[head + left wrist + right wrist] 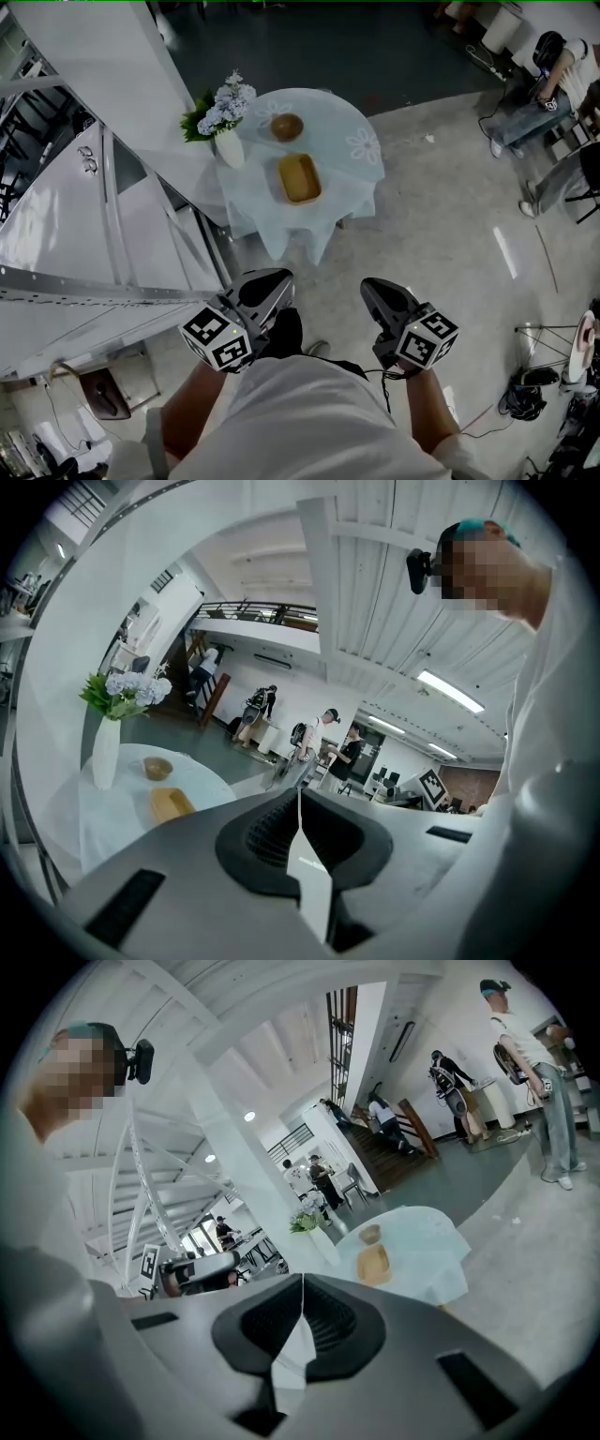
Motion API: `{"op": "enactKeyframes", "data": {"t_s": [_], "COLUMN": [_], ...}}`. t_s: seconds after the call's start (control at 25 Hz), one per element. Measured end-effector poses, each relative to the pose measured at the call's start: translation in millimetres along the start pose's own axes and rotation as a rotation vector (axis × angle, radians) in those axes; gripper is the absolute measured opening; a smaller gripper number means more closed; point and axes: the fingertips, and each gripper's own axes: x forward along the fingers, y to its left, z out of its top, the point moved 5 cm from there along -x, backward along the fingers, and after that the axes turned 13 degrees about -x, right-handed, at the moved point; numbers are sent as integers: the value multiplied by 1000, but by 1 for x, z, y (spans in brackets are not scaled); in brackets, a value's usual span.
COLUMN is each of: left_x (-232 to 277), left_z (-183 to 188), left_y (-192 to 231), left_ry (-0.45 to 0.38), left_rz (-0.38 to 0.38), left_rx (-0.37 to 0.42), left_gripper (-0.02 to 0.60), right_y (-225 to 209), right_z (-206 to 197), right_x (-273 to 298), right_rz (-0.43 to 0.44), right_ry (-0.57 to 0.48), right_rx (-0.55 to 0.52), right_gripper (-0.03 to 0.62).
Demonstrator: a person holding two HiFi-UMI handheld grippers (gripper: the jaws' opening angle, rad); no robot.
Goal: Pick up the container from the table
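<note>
- Concrete floor (441,216) of an open hall; a round table (349,120) with a pale cloth stands ahead, well apart from the person.
- Container (299,178): yellow, rectangular, open-topped, on the near part of the table. Brown bowl (286,127) sits behind it, apart. Vase (230,147) of flowers is at the table's left edge.
- Left gripper (273,283): jaws pressed together, nothing between them, held low in front of the torso.
- Right gripper (379,292): same, jaws flat against each other, empty.
- Both are carried close to the body and aimed roughly at the table. That reads as an approach carry, not a reach; pick not started.
- Next, my guess: walk in, spread one claw, take a long wall of the container. The near side is free, so bowl and vase shouldn't interfere.
- Risk: the cloth could drag if the container gets pushed rather than lifted.
- Seated person (553,75) at far right, off the path.
</note>
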Motion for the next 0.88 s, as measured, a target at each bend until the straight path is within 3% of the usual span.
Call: {"op": "enactKeyframes", "data": {"t_s": [0.48, 0.88], "left_x": [38, 52], "left_z": [60, 91], "left_y": [102, 153], "left_ry": [18, 19], "left_rz": [15, 9], "left_rx": [-58, -106], "left_gripper": [26, 26], "right_y": [-50, -67], "right_z": [34, 61], "right_x": [104, 164], "right_rz": [-11, -40], "right_ry": [61, 78], "right_rx": [28, 39], "right_gripper": [22, 23]}}
